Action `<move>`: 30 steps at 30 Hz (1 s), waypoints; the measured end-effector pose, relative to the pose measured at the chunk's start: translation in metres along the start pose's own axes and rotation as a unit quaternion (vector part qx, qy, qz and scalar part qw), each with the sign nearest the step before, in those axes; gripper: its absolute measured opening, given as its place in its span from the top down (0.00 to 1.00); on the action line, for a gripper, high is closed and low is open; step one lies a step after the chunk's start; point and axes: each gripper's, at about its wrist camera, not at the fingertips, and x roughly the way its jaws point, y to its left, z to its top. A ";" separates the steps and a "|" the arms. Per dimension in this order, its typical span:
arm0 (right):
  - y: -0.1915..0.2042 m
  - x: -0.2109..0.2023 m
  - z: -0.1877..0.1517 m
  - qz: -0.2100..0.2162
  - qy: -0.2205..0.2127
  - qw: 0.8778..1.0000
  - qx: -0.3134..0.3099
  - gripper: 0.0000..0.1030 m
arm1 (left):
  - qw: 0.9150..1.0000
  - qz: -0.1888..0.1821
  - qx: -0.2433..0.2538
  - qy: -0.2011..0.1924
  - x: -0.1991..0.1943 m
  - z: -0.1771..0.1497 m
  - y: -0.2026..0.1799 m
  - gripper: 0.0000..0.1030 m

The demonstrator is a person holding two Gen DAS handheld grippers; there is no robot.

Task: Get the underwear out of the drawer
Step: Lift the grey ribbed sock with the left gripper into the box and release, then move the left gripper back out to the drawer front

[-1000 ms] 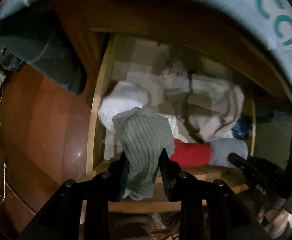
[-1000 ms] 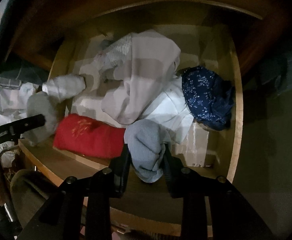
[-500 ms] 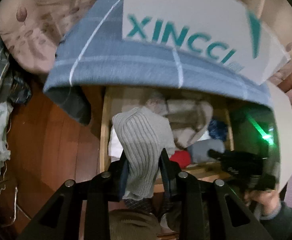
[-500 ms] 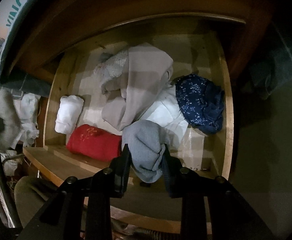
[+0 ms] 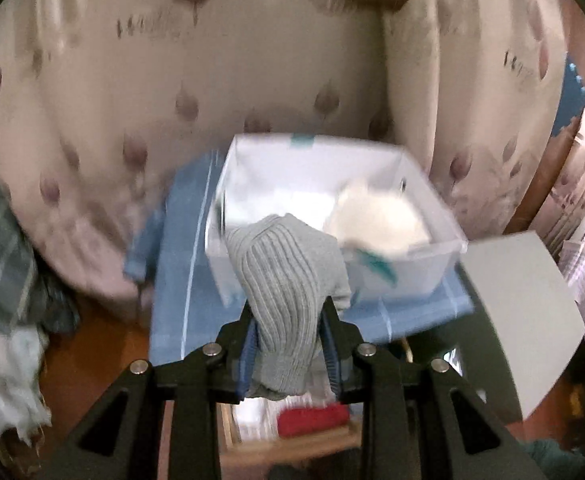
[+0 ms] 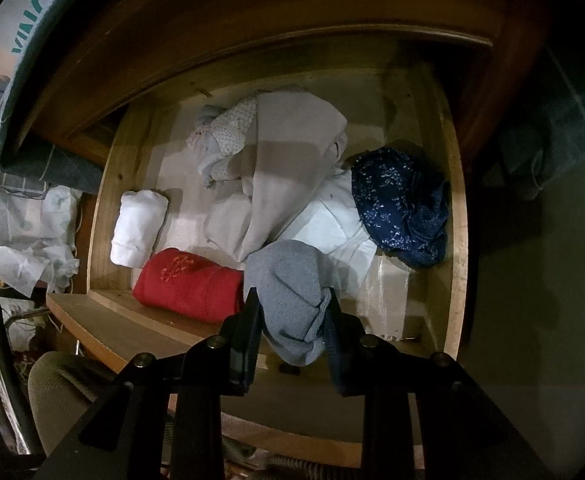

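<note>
Underwear is held in both tools at this moment. A ribbed grey piece point(image 5: 288, 280) is pinched between the jaws of the left tool point(image 5: 290, 344) and is seen in front of a white plastic bin point(image 5: 420, 272), which stands on a blue checked cloth point(image 5: 180, 280) before a patterned curtain point(image 5: 132, 80). A white bundle point(image 5: 376, 220) already lies inside that bin. This view is blurred, so it cannot be told whether the grey piece touches the bin's rim. A blue-grey knitted piece point(image 6: 292, 292) is pinched by the right tool point(image 6: 292, 320), low over the front edge of the open wooden drawer point(image 6: 454, 220); whether it has fully cleared the drawer cannot be told.

The task is judged to be partly done: one piece looks out of the drawer and close to the bin, a second is gripped but not yet carried away. Much is left inside the drawer: a red roll point(image 6: 190, 284) at the front, a white roll point(image 6: 138, 228) beside it, a beige heap point(image 6: 284, 168) in the middle, a folded white piece point(image 6: 332, 228) under it, and a dark blue flowered piece point(image 6: 400, 204) at the right wall. Which of these count as underwear cannot be told for certain. Crumpled white fabric point(image 6: 20, 232) lies outside the drawer to the left.
</note>
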 end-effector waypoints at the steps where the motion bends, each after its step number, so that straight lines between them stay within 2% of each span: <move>1: 0.000 0.000 0.000 0.000 -0.001 1.000 0.000 0.74 | 1.000 0.001 0.005 -0.011 -0.002 0.012 -0.002 0.72; 5: 0.003 0.000 0.000 -0.008 -0.003 1.000 -0.007 0.74 | 1.000 0.004 0.005 -0.026 0.010 0.053 -0.010 0.72; 9: 0.004 0.000 0.000 -0.006 -0.003 1.000 -0.006 0.74 | 1.000 0.008 0.002 -0.010 0.043 0.078 -0.018 0.72; 13: 0.004 -0.002 0.000 0.004 -0.005 1.000 -0.005 0.74 | 1.000 0.000 -0.003 0.022 0.088 0.093 -0.026 0.72; 18: 0.006 -0.004 -0.001 0.013 -0.010 1.000 -0.006 0.74 | 0.998 0.006 0.005 0.063 0.132 0.095 -0.036 0.72; 24: 0.007 -0.002 -0.001 0.024 -0.006 1.000 -0.006 0.74 | 0.994 0.018 0.012 0.105 0.171 0.082 -0.049 0.71; 30: 0.006 -0.001 -0.001 0.031 -0.005 1.000 -0.002 0.74 | 0.992 0.027 0.010 0.123 0.186 0.074 -0.052 0.67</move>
